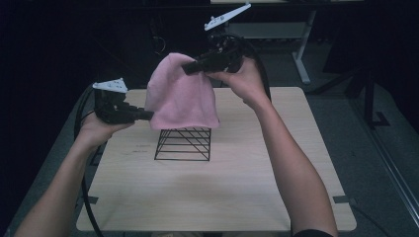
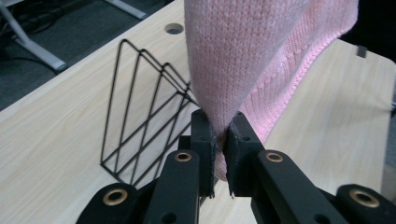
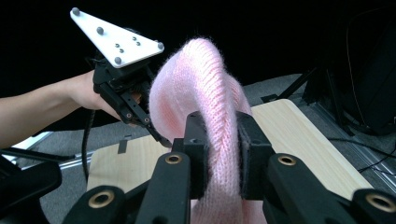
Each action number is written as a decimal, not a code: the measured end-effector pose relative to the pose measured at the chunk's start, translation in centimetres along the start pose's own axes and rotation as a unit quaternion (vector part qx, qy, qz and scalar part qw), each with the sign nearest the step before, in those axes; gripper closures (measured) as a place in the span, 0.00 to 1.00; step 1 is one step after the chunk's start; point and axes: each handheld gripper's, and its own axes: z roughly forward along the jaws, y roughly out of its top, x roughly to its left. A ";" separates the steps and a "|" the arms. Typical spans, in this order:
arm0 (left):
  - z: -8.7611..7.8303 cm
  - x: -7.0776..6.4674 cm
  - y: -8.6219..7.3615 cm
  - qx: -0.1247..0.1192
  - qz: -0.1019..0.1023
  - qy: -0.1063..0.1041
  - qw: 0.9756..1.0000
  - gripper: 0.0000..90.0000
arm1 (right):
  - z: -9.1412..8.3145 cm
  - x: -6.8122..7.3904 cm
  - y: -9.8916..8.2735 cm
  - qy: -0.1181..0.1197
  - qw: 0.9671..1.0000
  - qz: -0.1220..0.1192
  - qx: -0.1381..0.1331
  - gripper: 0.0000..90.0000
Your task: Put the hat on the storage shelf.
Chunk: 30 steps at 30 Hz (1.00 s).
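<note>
Pink knit cloth (image 1: 182,94) hangs in the air betw. both grippers, above a black wire rack (image 1: 183,143) that stands near the middle of the table (image 1: 276,163), a bit toward the far edge. Left gripper (image 1: 146,115) is clamped on the cloth's lower left edge; in the left gripper view its jaws pinch just a thin fold at the tips. Right gripper (image 1: 188,68) is closed on a thick bunched part near the top, jaws spread wide by the wad.

Risks, as I judge them:
- Left hold is shallow, so any tug sideways and the knit prob. slips out, leaving the cloth swinging from the right side only.
- Cloth's bottom hem sits right at the rack's top wires; lowering w/o spreading it first could snag a loop on a wire corner or drag the light rack across the table.
- Pulling the hands apart too hard stretches the knit.
</note>
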 end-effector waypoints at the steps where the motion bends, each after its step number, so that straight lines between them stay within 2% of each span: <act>1: 0.1 0.4 0.0 0.003 -0.001 0.007 1.000 0.92 | 0.2 -0.4 -0.1 -0.001 1.000 0.005 0.000 0.85; 8: 0.7 0.9 0.0 0.013 -0.003 0.020 1.000 0.92 | 1.0 -1.7 -0.5 -0.003 1.000 0.016 -0.002 0.85; 9: 0.9 1.0 0.0 0.016 0.001 0.025 1.000 0.92 | 1.2 -2.0 -0.6 -0.004 1.000 0.013 -0.003 0.85; 15: 1.3 1.3 -0.1 0.027 0.003 0.029 0.999 0.92 | 1.4 -2.5 -1.1 -0.003 1.000 0.018 -0.003 0.84; 23: 1.7 1.2 -0.4 0.035 0.011 0.034 0.999 0.92 | 1.8 -2.6 -1.8 0.007 1.000 0.018 -0.003 0.84; 26: 1.8 1.2 -0.6 0.035 0.006 0.033 0.999 0.92 | 1.9 -2.5 -1.8 0.007 1.000 0.017 -0.002 0.84; 28: 2.0 1.2 -0.7 0.046 0.013 0.036 0.998 0.92 | 2.1 -2.3 -1.9 0.012 1.000 0.018 0.003 0.84; 30: 2.0 1.1 -0.7 0.047 0.012 0.037 0.998 0.92 | 2.2 -2.2 -1.9 0.012 1.000 0.017 0.004 0.84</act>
